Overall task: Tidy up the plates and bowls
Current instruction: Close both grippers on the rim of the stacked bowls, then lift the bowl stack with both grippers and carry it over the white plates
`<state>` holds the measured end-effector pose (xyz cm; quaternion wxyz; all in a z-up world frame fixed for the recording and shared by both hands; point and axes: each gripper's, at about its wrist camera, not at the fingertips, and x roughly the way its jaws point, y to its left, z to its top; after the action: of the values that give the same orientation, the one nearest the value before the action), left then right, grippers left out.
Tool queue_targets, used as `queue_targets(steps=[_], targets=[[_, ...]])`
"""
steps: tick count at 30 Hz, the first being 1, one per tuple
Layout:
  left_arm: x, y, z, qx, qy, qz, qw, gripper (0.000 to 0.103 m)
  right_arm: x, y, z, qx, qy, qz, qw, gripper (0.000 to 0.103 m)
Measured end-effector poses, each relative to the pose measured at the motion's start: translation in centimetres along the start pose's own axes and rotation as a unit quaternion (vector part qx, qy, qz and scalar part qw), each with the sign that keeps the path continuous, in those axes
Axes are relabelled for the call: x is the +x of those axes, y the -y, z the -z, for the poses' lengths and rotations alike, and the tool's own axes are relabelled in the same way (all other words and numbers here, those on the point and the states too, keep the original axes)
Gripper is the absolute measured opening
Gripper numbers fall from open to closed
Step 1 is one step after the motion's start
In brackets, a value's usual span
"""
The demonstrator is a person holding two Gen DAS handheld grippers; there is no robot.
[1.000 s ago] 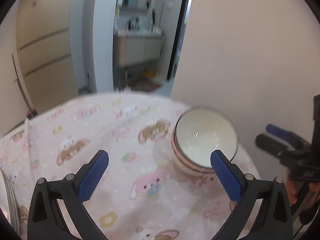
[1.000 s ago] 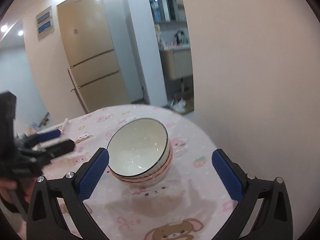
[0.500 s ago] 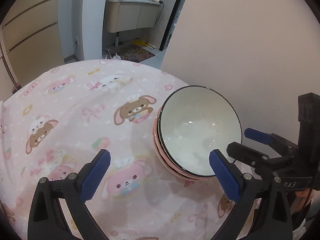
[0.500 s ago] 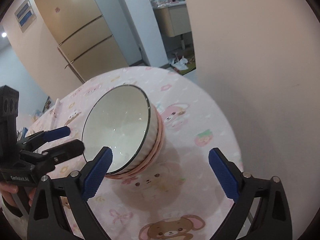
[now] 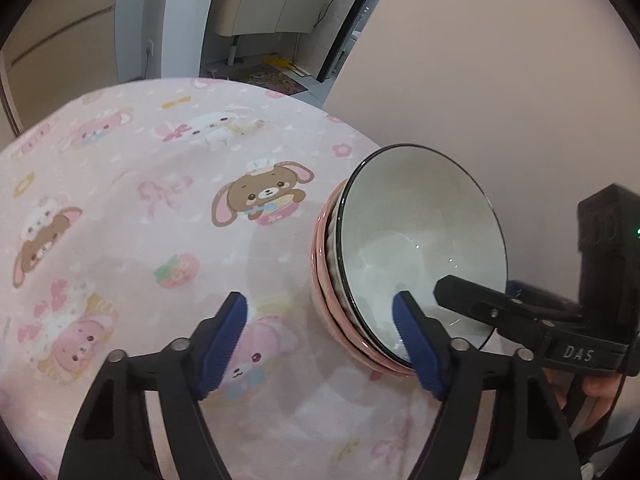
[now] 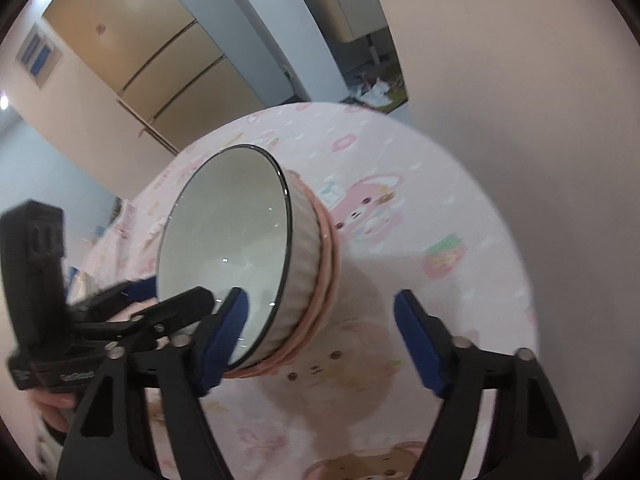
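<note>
The left gripper (image 5: pixel 320 336) is reaching down toward a stack of bowls (image 5: pixel 416 256) that is sitting on a round table under a pink cartoon tablecloth (image 5: pixel 160 200). Its jaws are closing and standing about half apart. One blue pad is lying inside the top bowl, near the closest part of the rim, and the other is hanging outside the stack over the cloth, so the near wall of the stack is sitting between the two pads. I cannot tell whether either pad is pressing on the rim.

The right gripper (image 6: pixel 320 336) is coming at the same stack of bowls (image 6: pixel 240 256) from the opposite side. Its jaws are also closing, at roughly half width. Its left pad is overlapping the inside of the top bowl at the near rim, and its right pad is hovering over the tablecloth (image 6: pixel 400 208) just beside the pink outer bowls. Contact is not clear here either.

The top bowl is white inside with a thin dark rim, and it is nesting in pink bowls beneath it. Each gripper is showing in the other's view, close beside the stack, with part of a hand (image 6: pixel 52 400) gripping its handle.
</note>
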<state>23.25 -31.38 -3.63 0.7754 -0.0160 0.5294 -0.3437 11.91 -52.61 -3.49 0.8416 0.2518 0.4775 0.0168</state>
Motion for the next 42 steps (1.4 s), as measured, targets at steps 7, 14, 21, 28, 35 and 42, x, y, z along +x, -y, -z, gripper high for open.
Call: queue_targets(steps=[7,14,21,28,35,42], targets=[[-0.6,-1.1,0.0,-0.054,0.013,0.040,0.9976,0.051,0.2,-0.7,0.1,0.002,0.010,-0.016,1.000,0.045],[-0.5,-1.1,-0.2,-0.051,0.009,0.052,0.9973,0.051,0.2,-0.6,0.0,0.011,-0.003,-0.020,1.000,0.046],[1.2,-1.5,-1.1,-0.087,0.005,0.055,0.9947,0.051,1.1,-0.2,-0.9,0.036,-0.003,0.003,0.999,0.036],[3.2,-2.0,-0.8,-0.119,-0.010,0.088,0.9889,0.044,2.8,1.3,-1.4,0.060,-0.035,-0.038,0.997,0.039],[2.7,-1.3,-0.7,-0.123,-0.020,0.065,0.9901,0.042,3.2,1.9,-1.2,0.097,-0.032,-0.057,0.993,0.039],[0.9,-1.9,0.4,-0.132,-0.029,0.042,0.9900,0.042,2.9,0.0,-0.7,0.091,-0.045,-0.044,0.994,0.035]])
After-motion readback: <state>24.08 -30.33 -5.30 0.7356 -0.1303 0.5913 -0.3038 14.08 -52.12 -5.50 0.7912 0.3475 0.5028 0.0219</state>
